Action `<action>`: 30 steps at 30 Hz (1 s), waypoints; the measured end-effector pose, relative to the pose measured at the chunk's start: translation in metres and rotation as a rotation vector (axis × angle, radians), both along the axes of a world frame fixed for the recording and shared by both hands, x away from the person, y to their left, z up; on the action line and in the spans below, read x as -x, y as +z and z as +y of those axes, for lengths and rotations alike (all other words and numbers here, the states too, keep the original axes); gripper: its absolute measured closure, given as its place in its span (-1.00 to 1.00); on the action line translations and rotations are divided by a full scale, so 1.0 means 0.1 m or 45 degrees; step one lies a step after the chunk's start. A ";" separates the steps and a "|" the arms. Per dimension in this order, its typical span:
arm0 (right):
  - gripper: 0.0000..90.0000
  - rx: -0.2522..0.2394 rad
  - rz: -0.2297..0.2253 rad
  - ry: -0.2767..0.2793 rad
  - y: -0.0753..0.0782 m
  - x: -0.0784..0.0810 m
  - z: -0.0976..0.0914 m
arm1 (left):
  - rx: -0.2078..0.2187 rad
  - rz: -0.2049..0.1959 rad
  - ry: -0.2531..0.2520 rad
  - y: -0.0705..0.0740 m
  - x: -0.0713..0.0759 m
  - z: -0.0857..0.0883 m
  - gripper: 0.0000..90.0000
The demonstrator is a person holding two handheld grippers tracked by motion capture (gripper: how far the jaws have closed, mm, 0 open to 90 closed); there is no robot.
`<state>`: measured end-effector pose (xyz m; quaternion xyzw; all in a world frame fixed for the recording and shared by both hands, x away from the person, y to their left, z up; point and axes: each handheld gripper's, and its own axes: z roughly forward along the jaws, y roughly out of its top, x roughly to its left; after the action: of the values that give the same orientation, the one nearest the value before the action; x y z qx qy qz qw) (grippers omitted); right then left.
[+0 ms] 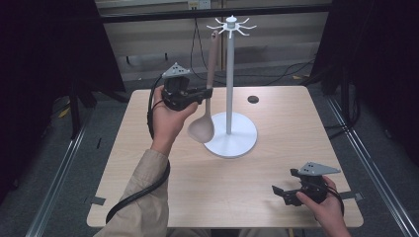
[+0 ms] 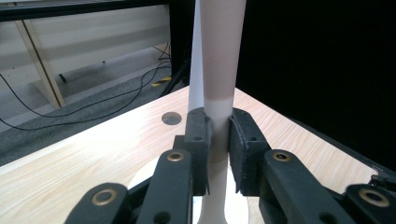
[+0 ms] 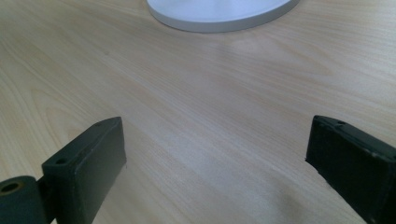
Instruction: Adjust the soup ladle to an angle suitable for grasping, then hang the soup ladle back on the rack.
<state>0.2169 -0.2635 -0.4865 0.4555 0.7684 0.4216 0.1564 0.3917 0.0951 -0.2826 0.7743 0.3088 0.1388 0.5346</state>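
A beige ladle (image 1: 201, 127) hangs upright in the air, bowl down, its handle rising toward the hooks of a white stand (image 1: 230, 74). My left gripper (image 1: 209, 92) is shut on the ladle's handle, just left of the stand's pole. In the left gripper view the ladle handle (image 2: 218, 84) runs up between the two pads (image 2: 198, 140), with the white pole right behind it. My right gripper (image 1: 279, 192) rests low at the table's front right, open, with bare wood between its jaws. The stand's round base (image 3: 219, 14) lies ahead of it.
The wooden table (image 1: 148, 173) carries a small dark round disc (image 1: 253, 99) at the back right of the stand. Cables (image 1: 291, 69) lie on the floor beyond the far edge. Dark curtains stand on both sides.
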 end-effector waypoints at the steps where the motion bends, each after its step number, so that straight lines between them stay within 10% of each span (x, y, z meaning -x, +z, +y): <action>1: -0.91 0.000 -0.001 -0.002 0.00 0.00 0.00 | 0.003 -0.001 0.000 0.00 0.00 0.00 0.75; 30: -0.91 -0.004 -0.003 0.002 0.01 0.00 -0.01 | 0.054 -0.041 0.023 -0.13 -0.09 -0.15 0.73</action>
<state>0.2170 -0.2648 -0.4860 0.4547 0.7679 0.4233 0.1562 0.4007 0.0797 -0.2954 0.7576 0.3098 0.1495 0.5547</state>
